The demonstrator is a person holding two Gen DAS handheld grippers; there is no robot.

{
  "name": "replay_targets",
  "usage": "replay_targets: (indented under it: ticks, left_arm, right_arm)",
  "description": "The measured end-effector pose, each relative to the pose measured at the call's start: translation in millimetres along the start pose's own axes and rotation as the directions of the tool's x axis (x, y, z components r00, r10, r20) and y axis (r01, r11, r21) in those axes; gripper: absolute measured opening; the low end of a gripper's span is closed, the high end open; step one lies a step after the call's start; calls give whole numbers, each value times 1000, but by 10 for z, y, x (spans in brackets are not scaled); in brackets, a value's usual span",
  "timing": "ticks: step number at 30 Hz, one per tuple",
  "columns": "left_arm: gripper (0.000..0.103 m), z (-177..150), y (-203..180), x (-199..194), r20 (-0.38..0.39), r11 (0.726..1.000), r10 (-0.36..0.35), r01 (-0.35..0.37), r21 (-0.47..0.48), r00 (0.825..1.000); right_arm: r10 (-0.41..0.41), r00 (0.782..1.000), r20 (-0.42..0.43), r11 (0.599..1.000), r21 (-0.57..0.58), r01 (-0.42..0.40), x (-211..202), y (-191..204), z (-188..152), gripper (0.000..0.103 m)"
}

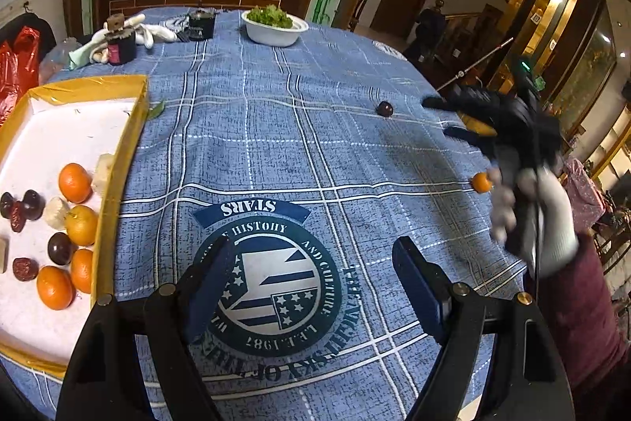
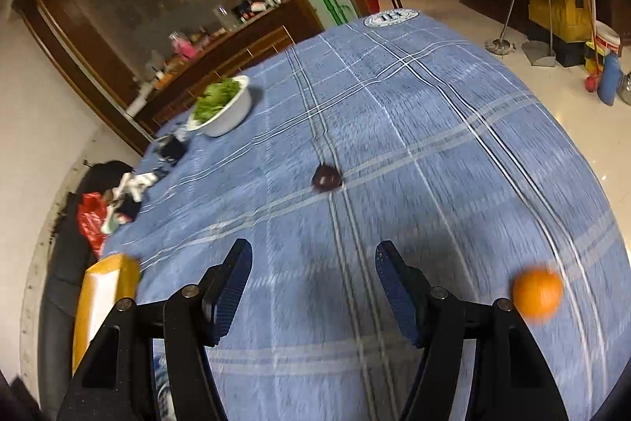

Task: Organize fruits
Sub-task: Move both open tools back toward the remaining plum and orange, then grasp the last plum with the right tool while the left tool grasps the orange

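Your left gripper (image 1: 311, 287) has its jaws wide apart with nothing between them, above the round emblem (image 1: 272, 287) of the blue tablecloth (image 1: 315, 145), just beside the yellow-edged tray (image 1: 118, 184) where oranges (image 1: 75, 182) and dark fruits (image 1: 59, 248) already lie. Your right gripper (image 2: 313, 287) is also wide and empty. On the cloth one orange (image 2: 537, 294) lies just right of it, and one dark fruit (image 2: 326, 178) lies farther ahead.
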State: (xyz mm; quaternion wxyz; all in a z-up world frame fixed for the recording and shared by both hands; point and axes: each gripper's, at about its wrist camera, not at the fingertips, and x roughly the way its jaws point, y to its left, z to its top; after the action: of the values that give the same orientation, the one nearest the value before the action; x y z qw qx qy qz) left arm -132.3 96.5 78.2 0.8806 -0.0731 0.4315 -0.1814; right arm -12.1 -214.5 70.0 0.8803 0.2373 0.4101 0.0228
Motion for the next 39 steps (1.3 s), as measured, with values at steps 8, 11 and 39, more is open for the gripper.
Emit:
replay_targets:
  ticks: [8,11,39]
  left_arm:
    - [81,60,201,149,-28,999,18,-19,-34,999]
    - [81,57,239,185,-38,999,19,-21,-41,999]
    - [81,116,-926,516,-99,971,-89,108,212,991]
  right_arm:
    - [-159,987,-37,985,-72,156,754,119,409,67]
    - [-189,980,-62,980,-76,184,912,112,438,57]
    - [36,993,110,991,122,-50,-1237,-925,-925,29]
